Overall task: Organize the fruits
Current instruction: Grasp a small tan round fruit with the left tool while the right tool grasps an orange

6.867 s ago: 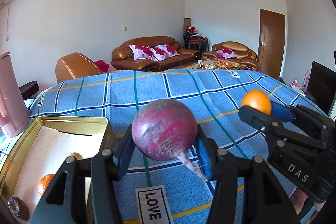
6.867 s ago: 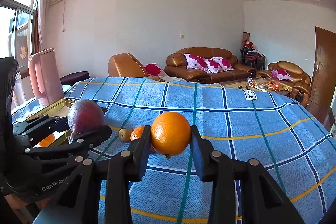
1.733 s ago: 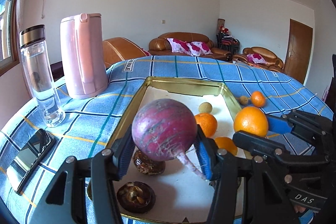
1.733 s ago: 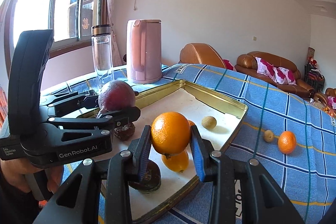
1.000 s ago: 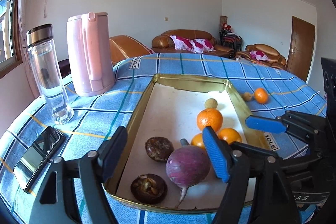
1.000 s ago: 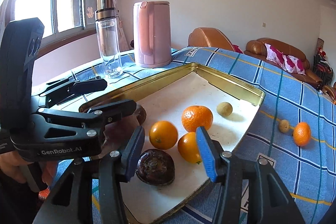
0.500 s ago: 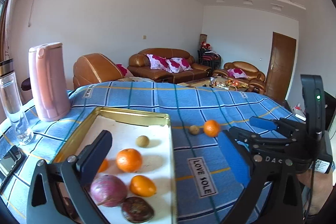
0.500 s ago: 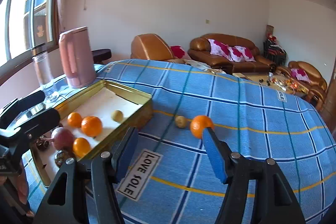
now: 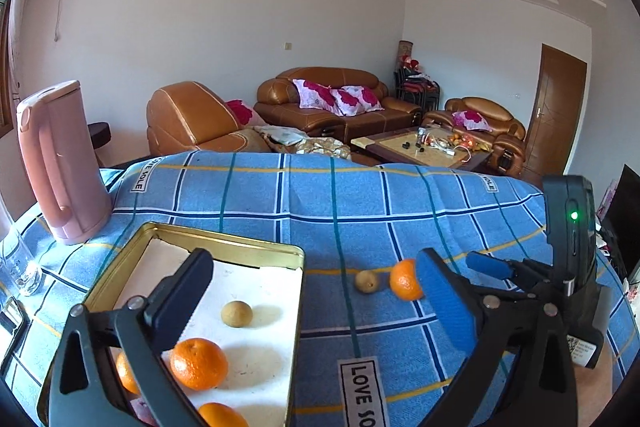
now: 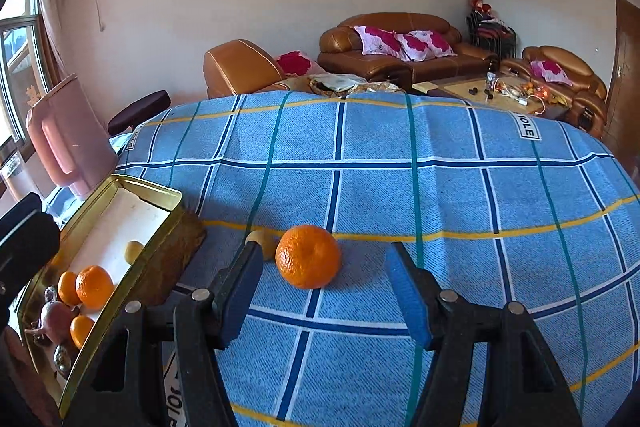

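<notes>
While both my left gripper (image 9: 320, 301) and right gripper (image 10: 326, 287) gape empty, a tangerine (image 10: 308, 256) sits mid-frame on the blue plaid tablecloth (image 10: 400, 179); gold tray (image 10: 156, 193) lower left, brown sofas (image 10: 396, 43) behind.

Pink kettle (image 9: 60, 163) on blue checked tablecloth (image 9: 360, 195)

shiny gold metal tray (image 9: 224, 241) lined with white paper, woven blue checked tablecloth (image 10: 400, 163), dimpled orange (image 10: 308, 256), matt pink plastic kettle (image 9: 60, 163)
</notes>
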The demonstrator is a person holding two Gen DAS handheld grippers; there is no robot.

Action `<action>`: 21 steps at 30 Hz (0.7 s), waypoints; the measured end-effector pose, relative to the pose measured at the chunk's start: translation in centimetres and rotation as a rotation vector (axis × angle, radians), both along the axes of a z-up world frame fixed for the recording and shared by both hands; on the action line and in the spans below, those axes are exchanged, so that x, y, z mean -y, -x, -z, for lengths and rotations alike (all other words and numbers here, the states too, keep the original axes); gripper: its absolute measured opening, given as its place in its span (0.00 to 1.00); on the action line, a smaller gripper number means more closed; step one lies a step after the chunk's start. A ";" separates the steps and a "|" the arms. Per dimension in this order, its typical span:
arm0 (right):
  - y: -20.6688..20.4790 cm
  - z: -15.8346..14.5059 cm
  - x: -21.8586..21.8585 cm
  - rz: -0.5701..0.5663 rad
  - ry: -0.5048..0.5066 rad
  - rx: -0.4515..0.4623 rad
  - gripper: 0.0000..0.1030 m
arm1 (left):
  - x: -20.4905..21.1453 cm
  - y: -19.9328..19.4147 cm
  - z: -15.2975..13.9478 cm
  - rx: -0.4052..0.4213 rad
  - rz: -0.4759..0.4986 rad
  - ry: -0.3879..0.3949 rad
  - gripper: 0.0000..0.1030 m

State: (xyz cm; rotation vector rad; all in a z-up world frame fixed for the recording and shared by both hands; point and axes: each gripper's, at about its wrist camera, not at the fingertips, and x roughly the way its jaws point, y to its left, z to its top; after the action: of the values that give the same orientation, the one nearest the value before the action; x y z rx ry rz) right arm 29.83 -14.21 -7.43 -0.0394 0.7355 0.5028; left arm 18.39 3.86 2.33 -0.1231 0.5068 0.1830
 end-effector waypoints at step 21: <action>-3.8 2.2 6.2 0.116 -0.014 -0.061 0.48 | 3.4 -9.8 3.8 -0.334 0.166 -0.012 0.64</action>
State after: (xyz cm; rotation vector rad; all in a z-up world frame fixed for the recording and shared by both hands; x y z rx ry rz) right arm 33.65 -20.45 -9.66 0.0316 0.7894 0.3995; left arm 28.23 0.48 -1.45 -0.0379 0.8456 0.0435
